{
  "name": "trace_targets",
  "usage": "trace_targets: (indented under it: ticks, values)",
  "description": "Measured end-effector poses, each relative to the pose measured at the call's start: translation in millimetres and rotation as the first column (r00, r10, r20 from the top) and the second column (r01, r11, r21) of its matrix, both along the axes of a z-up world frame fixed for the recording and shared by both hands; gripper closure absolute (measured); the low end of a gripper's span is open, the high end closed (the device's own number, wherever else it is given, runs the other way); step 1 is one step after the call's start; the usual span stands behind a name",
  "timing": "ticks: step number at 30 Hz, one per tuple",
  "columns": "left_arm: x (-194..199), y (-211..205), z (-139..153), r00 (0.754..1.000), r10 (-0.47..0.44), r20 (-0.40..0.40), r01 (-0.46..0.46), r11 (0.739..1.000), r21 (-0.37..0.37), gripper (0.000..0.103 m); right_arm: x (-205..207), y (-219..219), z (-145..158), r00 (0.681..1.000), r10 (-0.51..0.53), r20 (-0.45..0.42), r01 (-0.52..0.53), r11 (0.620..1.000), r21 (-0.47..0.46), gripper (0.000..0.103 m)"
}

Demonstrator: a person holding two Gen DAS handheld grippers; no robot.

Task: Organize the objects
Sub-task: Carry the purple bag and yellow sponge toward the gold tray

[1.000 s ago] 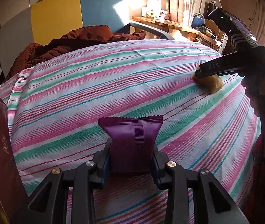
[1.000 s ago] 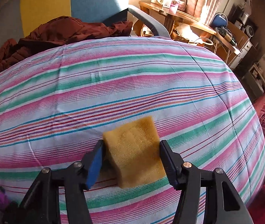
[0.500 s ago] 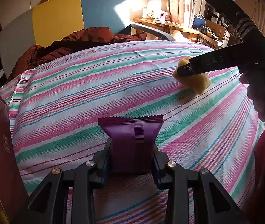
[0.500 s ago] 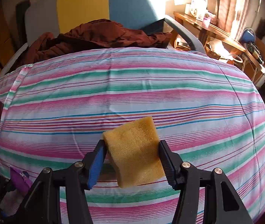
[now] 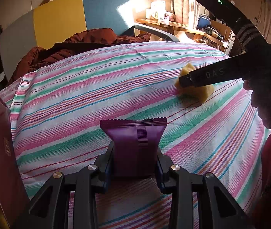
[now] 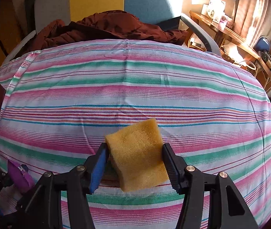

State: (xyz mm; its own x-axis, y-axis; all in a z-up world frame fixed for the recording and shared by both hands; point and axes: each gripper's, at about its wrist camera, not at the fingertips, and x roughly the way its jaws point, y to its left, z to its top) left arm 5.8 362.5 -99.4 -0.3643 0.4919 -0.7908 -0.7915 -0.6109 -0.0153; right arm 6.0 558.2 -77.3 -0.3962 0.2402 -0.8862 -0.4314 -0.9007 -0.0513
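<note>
Your right gripper (image 6: pixel 135 160) pinches the sponge (image 6: pixel 137 156) above the striped cloth (image 6: pixel 135 87), your left gripper (image 5: pixel 135 164) pinches the purple packet (image 5: pixel 135 145); next, you likely need a spot to set each down.

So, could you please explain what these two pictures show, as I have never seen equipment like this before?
There is no robot here: a person holds a two-fingered clamp tool in each hand, and each tool carries a wide-angle camera looking forward along its jaws. One picture comes from the left tool, the other from the right.

The left gripper has its jaws shut on a purple snack packet. The right gripper has its jaws shut on a yellow sponge. In the left view you can also see that right tool from the side, with the person's hand on it.

Below both lies a striped cloth covering a surface. Behind it, a dark red jacket is heaped on a seat.
</note>
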Motion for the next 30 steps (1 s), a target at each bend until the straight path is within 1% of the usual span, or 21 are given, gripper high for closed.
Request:
trace_targets:
  ticks: [6, 8, 9, 10, 12, 14, 17, 19, 22, 24, 27, 28, 30]
  values:
    - [1, 0, 2, 1.0, -0.004, -0.006, 0.004, 1.0, -0.012, 0.068, 0, -1, 0, 1.0, 0.005, -0.002, -0.005, 1.0, -0.006, 0.045]
    - [2, -1, 3, 1.0, -0.006, -0.011, 0.006, 1.0, -0.022, 0.068, 1, -1, 0, 1.0, 0.014, -0.015, -0.015, 0.999, -0.033, 0.045]
    - [3, -3, 4, 1.0, -0.002, -0.008, 0.002, 1.0, -0.029, 0.068, 1, -2, 0, 0.999, 0.03, -0.023, -0.031, 0.997, -0.064, 0.045]
    - [4, -5, 6, 1.0, 0.003, -0.005, -0.003, 0.999, -0.04, 0.068, 0, -3, 0, 0.998, 0.049, -0.028, -0.051, 0.995, -0.084, 0.043]
    - [10, -10, 9, 1.0, -0.004, 0.007, 0.004, 0.999, -0.043, 0.069, 1, -4, -1, 0.998, 0.056, -0.029, -0.058, 0.994, -0.092, 0.043]
    - [16, -17, 14, 1.0, -0.015, 0.002, 0.015, 0.999, -0.045, 0.069, 4, -1, 2, 0.998, 0.042, -0.049, -0.047, 0.993, -0.105, 0.044]
    - [25, -30, 26, 1.0, -0.031, -0.001, 0.031, 0.999, -0.026, 0.069, 5, -4, 8, 0.997, 0.038, -0.069, -0.043, 0.997, -0.071, 0.046]
    - [29, -40, 36, 0.999, -0.035, -0.003, 0.035, 0.999, -0.009, 0.069, 5, -10, 9, 0.997, 0.042, -0.058, -0.043, 0.999, -0.019, 0.047]
    - [33, -53, 49, 1.0, -0.03, 0.001, 0.03, 0.999, 0.022, 0.069, 4, -14, 5, 0.998, 0.045, -0.032, -0.045, 0.999, 0.005, 0.049]
    - [35, -62, 58, 0.999, -0.031, -0.01, 0.032, 0.999, 0.038, 0.068, 5, -14, 8, 0.998, 0.04, -0.043, -0.04, 0.999, -0.012, 0.049]
    - [36, -74, 67, 1.0, -0.028, -0.013, 0.028, 0.998, 0.058, 0.068, 6, -18, 12, 0.997, 0.045, -0.066, -0.051, 0.994, -0.101, 0.049]
    - [35, -78, 68, 1.0, -0.023, -0.01, 0.024, 0.998, 0.063, 0.068, 5, -24, 12, 0.996, 0.061, -0.058, -0.067, 0.992, -0.108, 0.049]
    - [34, -85, 70, 1.0, -0.014, -0.006, 0.015, 0.998, 0.069, 0.068, 1, -43, 9, 0.994, 0.104, -0.024, -0.106, 0.99, -0.094, 0.049]
